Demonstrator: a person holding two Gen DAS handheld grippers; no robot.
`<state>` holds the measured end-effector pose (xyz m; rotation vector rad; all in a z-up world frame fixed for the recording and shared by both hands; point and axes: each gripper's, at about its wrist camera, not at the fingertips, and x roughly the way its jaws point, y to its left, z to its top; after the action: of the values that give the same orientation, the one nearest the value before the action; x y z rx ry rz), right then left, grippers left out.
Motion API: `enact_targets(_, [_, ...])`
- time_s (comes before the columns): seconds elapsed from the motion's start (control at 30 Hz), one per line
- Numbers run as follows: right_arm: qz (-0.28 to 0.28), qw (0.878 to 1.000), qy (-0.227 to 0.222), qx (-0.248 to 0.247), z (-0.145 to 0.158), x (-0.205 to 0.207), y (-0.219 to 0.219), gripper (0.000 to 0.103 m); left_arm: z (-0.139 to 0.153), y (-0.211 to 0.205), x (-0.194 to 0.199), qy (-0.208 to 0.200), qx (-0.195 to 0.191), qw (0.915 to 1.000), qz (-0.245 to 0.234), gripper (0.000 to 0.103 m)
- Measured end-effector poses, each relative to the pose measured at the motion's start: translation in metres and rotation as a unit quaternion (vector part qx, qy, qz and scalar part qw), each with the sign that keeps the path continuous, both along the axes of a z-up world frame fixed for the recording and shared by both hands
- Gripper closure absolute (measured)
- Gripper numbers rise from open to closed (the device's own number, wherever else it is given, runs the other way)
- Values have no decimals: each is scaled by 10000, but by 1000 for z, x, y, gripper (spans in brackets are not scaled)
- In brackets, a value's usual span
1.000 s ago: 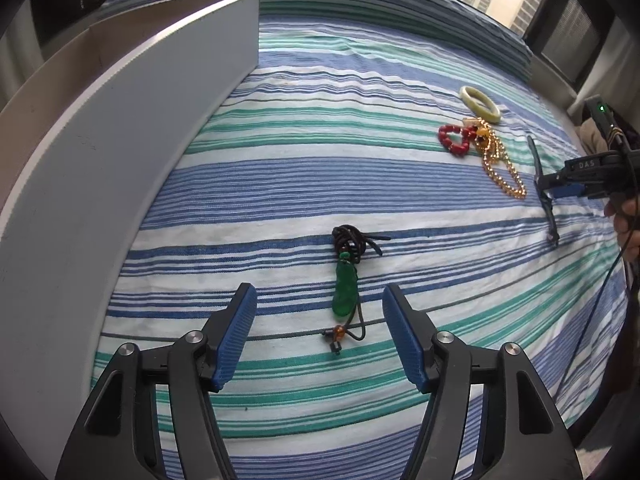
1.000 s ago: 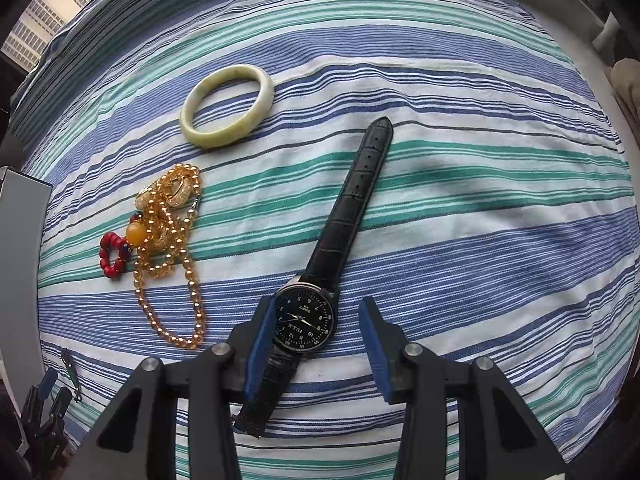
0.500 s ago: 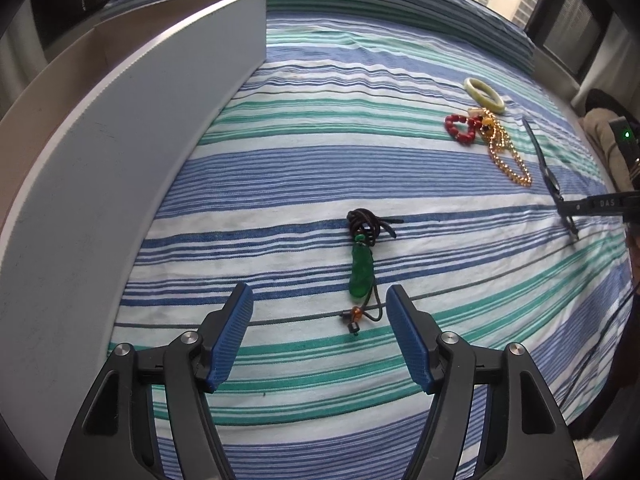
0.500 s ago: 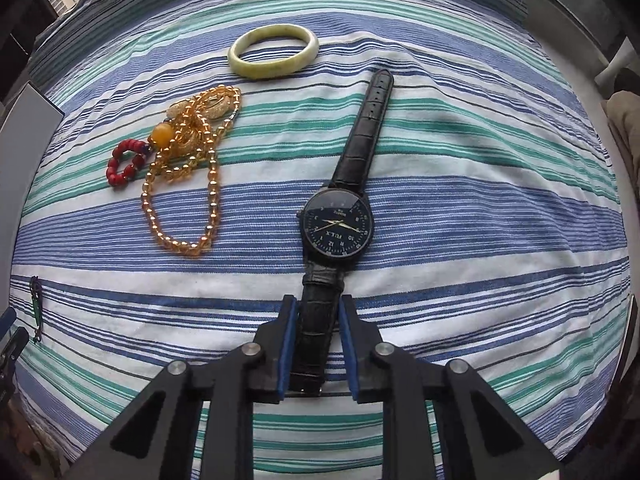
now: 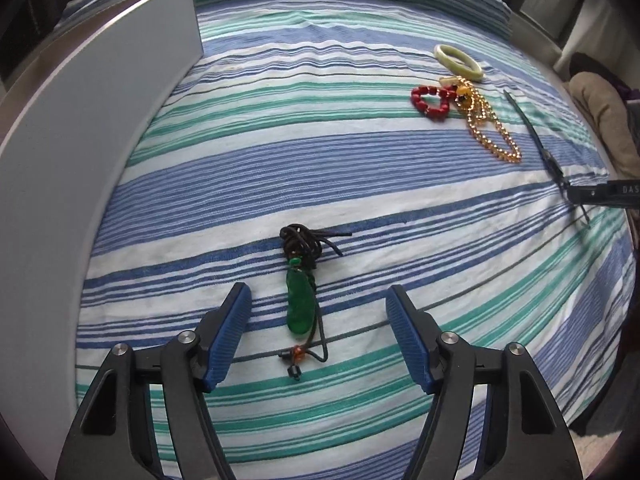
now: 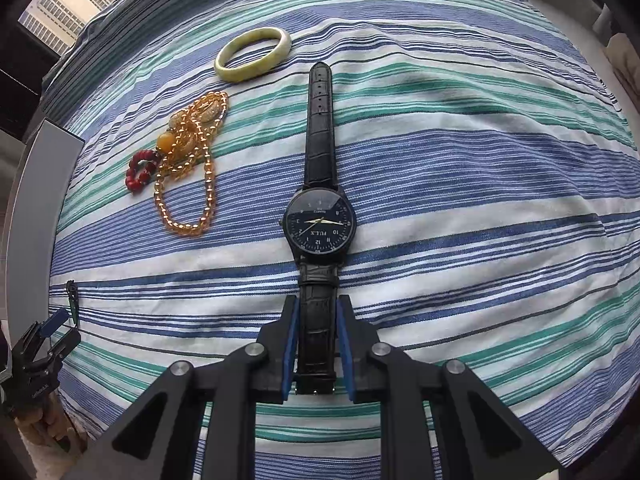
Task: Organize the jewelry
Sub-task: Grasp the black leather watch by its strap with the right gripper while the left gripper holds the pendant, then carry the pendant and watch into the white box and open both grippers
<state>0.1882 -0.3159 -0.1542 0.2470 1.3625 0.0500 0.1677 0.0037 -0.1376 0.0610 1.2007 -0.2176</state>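
My right gripper (image 6: 316, 344) is clamped on the near strap of the watch (image 6: 319, 224), low in the frame's centre. The watch lies flat on the striped sheet (image 6: 480, 168), its long axis running straight up the frame, free strap tip pointing away from me. My left gripper (image 5: 318, 332) is spread wide around the green pendant (image 5: 299, 304), which lies lengthwise, cord end pointing away.

Lower end of black leather watch strap (image 6: 318, 344) hidden between blue pads of right gripper (image 6: 317, 350). Tall grey box wall (image 5: 80, 152) cut off at left edge, interior unseen. Left of the watch, green pendant (image 6: 72, 300) too small to make out. Dial lettering mostly unreadable.
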Motion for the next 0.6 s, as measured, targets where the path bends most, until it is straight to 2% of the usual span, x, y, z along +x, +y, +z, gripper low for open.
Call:
enact_targets(0.03, [-26, 10000, -32, 56, 9, 0, -10, 84, 0, -1, 3, -32, 48, 10000, 43, 44])
enact_targets(0.07, [-35, 9999, -61, 110, 12, -1, -12, 84, 0, -1, 7, -47, 38, 9999, 99, 47])
enact_targets(0.17, [-76, 9992, -175, 338, 22, -4, -17, 84, 0, 1, 19, -68, -53, 9997, 218, 50])
enact_targets(0.2, [-97, 9989, -215, 402, 23, -3, -16, 84, 0, 0, 21, -111, 23, 9997, 231, 66])
enact_targets(0.23, [-129, 9984, -249, 489, 27, -4, -19, 84, 1, -1, 22, -137, 99, 9996, 220, 93])
enact_targets(0.33, [-239, 9958, -329, 824, 36, -4, -22, 84, 4, 5, 20, 20, -277, 9993, 230, 94])
enact_targets(0.4, [-260, 9935, -413, 1029, 44, -4, -15, 84, 13, 10, 13, -44, -494, 9983, 296, 94])
enact_targets(0.6, [-98, 9844, -745, 1591, 85, -9, 5, 84, 72, 32, -13, -384, -1186, 9909, 516, 94])
